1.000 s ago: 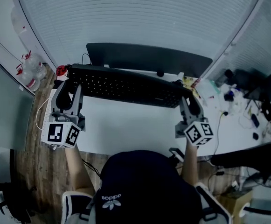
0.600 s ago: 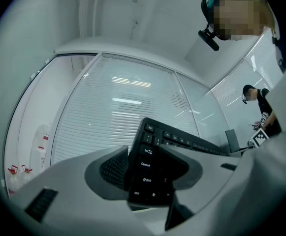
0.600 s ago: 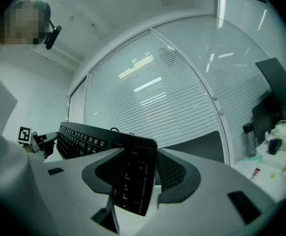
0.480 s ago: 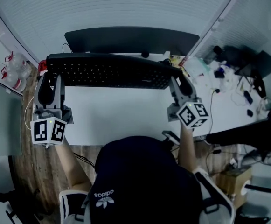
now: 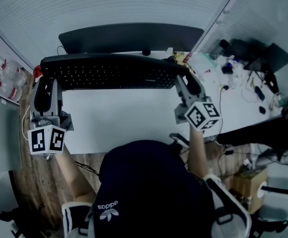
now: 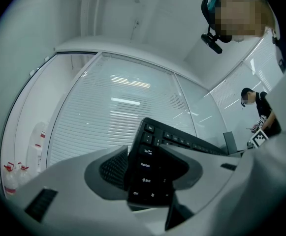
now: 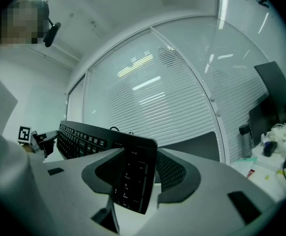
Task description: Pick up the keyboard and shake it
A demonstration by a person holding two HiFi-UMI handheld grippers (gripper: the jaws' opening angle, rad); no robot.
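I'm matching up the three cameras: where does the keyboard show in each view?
Head view: the keyboard spans the upper middle, side to side.
Left gripper view: one end of the keyboard, low centre, between the jaws.
Right gripper view: the other end of the keyboard, low centre, between the jaws.
Shared landmark: the slatted blinds behind it.

Overhead plus end-on views — keyboard (image 5: 109, 73) shared

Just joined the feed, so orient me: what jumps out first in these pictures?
A long black keyboard is held up off the white desk, in front of the dark monitor. The left gripper clamps its left end, the right gripper its right end. At far right lies clutter.
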